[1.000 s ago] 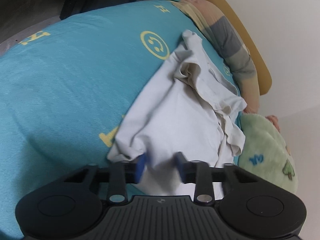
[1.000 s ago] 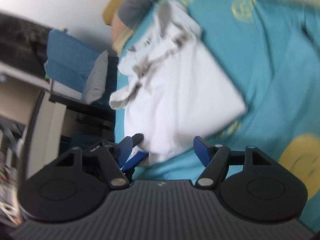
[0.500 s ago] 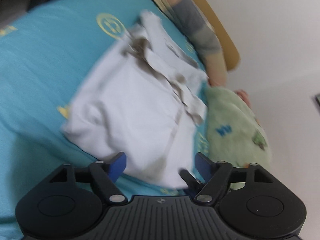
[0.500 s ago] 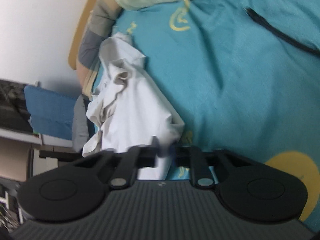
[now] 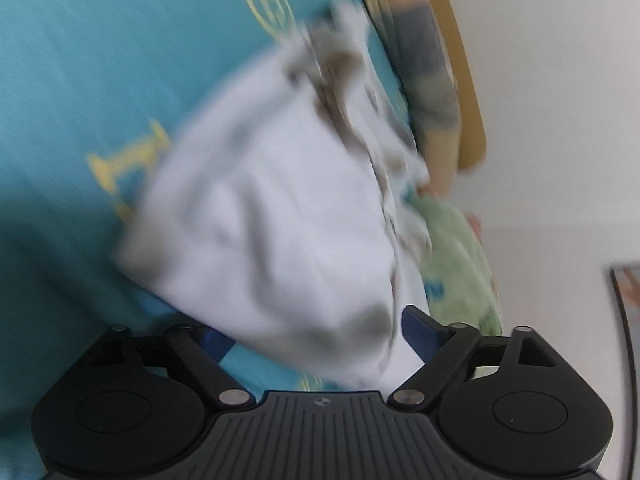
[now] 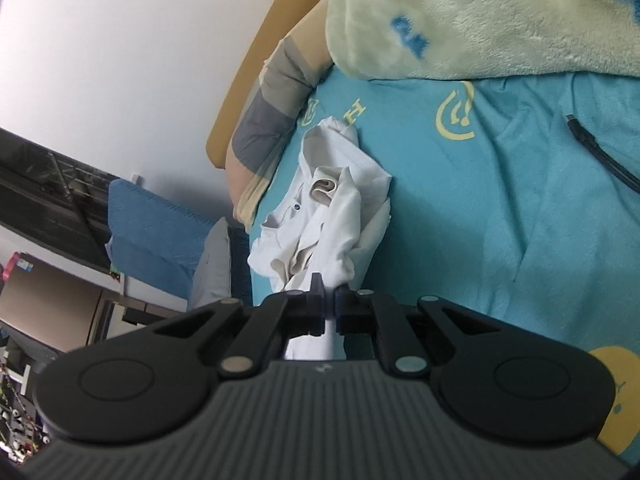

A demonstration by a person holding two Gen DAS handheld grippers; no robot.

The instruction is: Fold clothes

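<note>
A: Two grippers, and you use them differently. Your right gripper (image 6: 329, 300) is clenched on a fold of the crumpled white cotton garment (image 6: 336, 216), cloth pinched between its blue pads.

B: And where does that garment lie?

A: On the turquoise bedsheet with yellow printed symbols (image 6: 500, 208). From your right wrist it bunches up ahead of the fingers, its far end near the striped grey-and-beige pillow (image 6: 276, 96) against the mustard wooden headboard (image 6: 256, 60).

B: What about your left gripper (image 5: 316, 332)?

A: Its blue pads stand wide apart, released, with the near edge of the garment (image 5: 272, 216) lying between them. That view is blurred, so you cannot tell whether either pad touches cloth.

B: Anything beside it?

A: A pale green fleece blanket with blue lettering (image 6: 480, 12) just beside the garment, and a black cable (image 6: 600, 152) lies well apart on the sheet.
</note>
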